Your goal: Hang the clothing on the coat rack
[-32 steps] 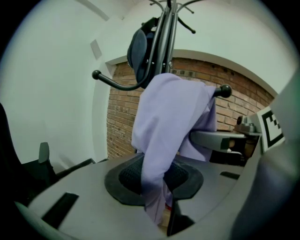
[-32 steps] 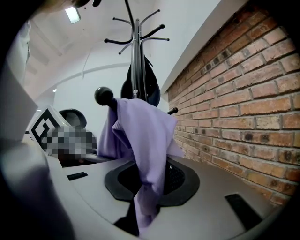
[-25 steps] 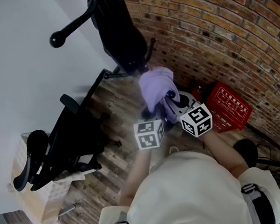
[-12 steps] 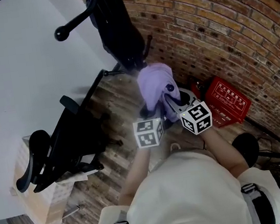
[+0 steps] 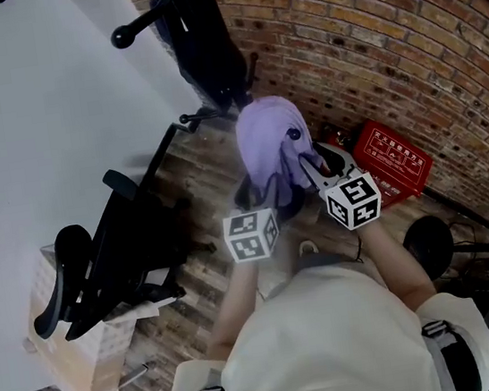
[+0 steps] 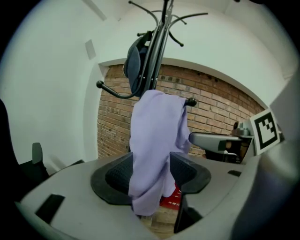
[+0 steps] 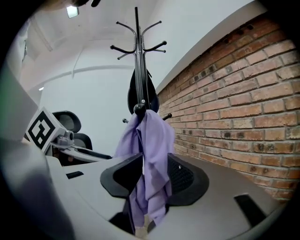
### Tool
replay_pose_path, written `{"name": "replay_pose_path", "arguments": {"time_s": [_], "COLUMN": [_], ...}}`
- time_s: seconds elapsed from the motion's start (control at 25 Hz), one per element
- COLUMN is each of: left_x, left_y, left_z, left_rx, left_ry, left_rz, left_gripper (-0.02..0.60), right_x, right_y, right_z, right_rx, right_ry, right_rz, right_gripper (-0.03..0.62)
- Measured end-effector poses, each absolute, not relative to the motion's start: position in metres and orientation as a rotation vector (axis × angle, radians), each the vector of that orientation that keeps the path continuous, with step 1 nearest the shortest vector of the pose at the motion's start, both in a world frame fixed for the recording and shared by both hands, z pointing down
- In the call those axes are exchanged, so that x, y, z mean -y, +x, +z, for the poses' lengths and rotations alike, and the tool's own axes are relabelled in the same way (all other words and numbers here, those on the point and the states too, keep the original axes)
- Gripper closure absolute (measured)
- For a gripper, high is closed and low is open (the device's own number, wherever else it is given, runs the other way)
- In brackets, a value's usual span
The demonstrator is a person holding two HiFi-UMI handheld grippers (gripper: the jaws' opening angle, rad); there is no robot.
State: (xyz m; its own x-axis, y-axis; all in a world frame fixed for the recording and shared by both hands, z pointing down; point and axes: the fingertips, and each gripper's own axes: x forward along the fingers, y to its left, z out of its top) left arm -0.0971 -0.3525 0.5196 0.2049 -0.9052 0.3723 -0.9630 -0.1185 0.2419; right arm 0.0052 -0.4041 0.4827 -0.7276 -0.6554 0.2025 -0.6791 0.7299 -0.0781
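Head view: a lilac garment (image 5: 269, 141) is draped over a low hook of the dark coat rack (image 5: 203, 38), which stands on the wooden floor (image 5: 194, 172) beside the brick wall (image 5: 383, 26). The left tongs (image 5: 259, 199) and right tongs (image 5: 308, 170) reach in at the cloth's lower part. An office chair (image 5: 99, 256) stands to the left and a red box (image 5: 393, 160) to the right.

Left gripper view: the jaws have just been opening and stand wide. The garment hangs loose between the pads, and its top is caught on a knobbed hook (image 6: 190, 101). A dark item (image 6: 133, 65) hangs higher on the pole.

Right gripper view: these jaws have also just been opening and are wide. The garment's folds drop between them, not pinched, and it hangs from the hook.
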Motion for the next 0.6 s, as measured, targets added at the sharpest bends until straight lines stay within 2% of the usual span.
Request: {"name": "replay_pose_path", "arguments": {"time_s": [0.28,0.52,0.6], "left_x": [0.322,0.290,0.278], "left_y": [-0.108,-0.120,-0.123], "left_z": [0.502,0.489,0.486], "left_rx": [1.751,1.766,1.775], "left_ry": [2.092,2.097,2.097], "left_rz": [0.143,0.071,0.056], "left_gripper": [0.366,0.445,0.472], "right_x": [0.365,0.321,0.306], "right_y": [0.010,0.007,0.007], "right_z": [0.471,0.461,0.458], "right_rx": [2.759,2.766,2.768], "right_ry": [1.145,1.177,1.189], "right_rz": [0.182,0.177,0.177], "right_gripper": [0.457,0.459,0.482]}}
